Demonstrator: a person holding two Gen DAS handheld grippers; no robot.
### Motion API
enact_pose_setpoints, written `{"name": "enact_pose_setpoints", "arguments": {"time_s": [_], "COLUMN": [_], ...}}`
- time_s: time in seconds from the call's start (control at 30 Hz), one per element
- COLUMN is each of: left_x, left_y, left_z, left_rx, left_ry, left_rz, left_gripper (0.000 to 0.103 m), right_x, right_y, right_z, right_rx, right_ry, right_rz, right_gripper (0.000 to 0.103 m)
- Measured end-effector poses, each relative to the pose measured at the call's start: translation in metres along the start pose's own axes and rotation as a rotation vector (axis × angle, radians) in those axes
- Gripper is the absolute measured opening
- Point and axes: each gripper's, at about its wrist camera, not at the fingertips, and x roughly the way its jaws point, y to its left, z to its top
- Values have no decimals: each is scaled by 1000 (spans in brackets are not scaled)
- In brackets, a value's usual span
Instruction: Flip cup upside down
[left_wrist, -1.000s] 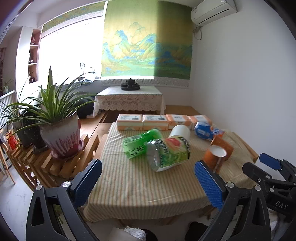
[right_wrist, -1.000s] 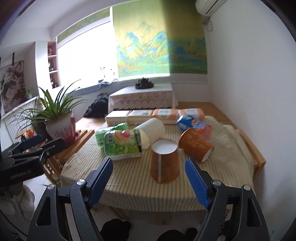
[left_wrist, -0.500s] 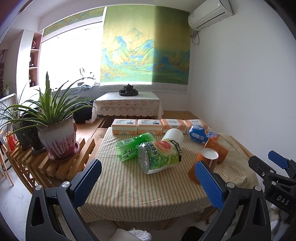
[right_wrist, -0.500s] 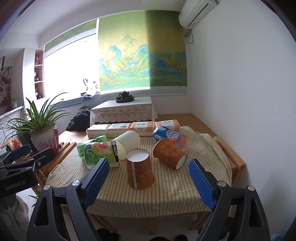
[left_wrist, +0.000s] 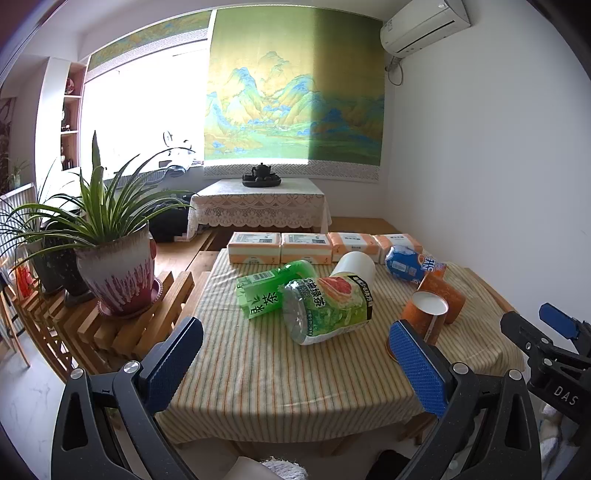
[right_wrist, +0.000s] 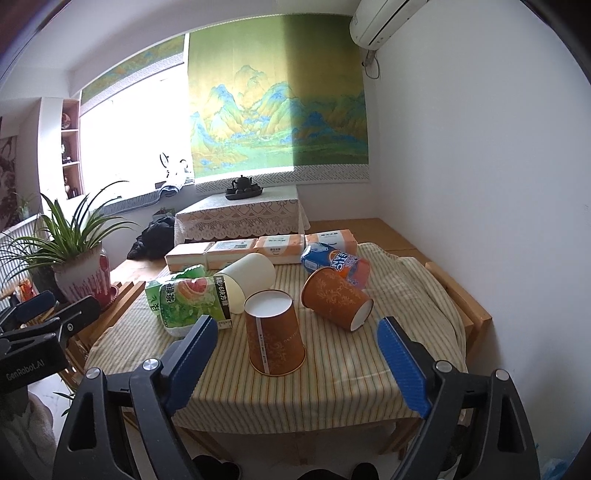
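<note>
Jaws of both grippers gape wide, holding nothing, clear of the cup (right_wrist: 275, 332)

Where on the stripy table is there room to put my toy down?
The near strip of tablecloth in front of the upside-down cup is bare, and so is the right edge beside the tipped cup. The back, around the bottles and tissue packs, is crowded.
</note>
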Motion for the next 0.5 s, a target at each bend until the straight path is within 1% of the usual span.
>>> {"name": "enact_pose_setpoints", "arguments": {"time_s": [0.33,0.5], "left_x": [2,3], "left_y": [6,6], "left_z": [-1,-1], "left_rx": [-10,-8], "left_ry": [5,7], "left_rz": [-3,-3], "left_gripper": [102,102], "right_x": [0,-1], "right_y": [3,4], "right_z": [2,2], "right_rx": [-9,-9], "right_ry": [-21,-28], "right_rz": [-44,-43], "right_gripper": [86,86]}}
